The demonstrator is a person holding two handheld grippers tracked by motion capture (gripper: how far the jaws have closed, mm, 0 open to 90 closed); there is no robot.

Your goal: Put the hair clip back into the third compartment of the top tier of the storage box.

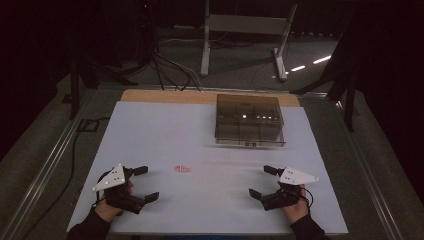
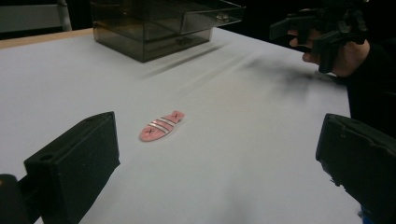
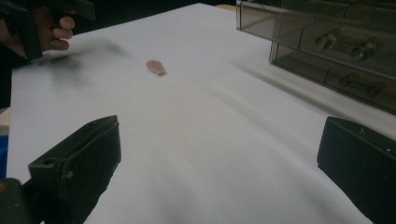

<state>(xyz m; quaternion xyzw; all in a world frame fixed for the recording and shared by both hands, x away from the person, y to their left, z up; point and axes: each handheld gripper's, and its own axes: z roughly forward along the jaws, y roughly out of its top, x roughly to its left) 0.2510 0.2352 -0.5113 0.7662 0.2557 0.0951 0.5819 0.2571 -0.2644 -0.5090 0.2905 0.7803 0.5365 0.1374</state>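
The left hand-held gripper (image 1: 146,183) rests low at the near left of the counter (image 1: 165,125), jaws spread wide and gripping nothing. The right hand-held gripper (image 1: 261,181) sits at the near right, likewise released — nothing between its jaws. Between the two, nearer the left one, a small pink slipper-shaped piece (image 1: 182,169) with pale stripes lies flat on the white surface, untouched, open counter all round it. Farther back, well apart, stands a smoky clear drawer box (image 1: 249,120) — drawers closed.
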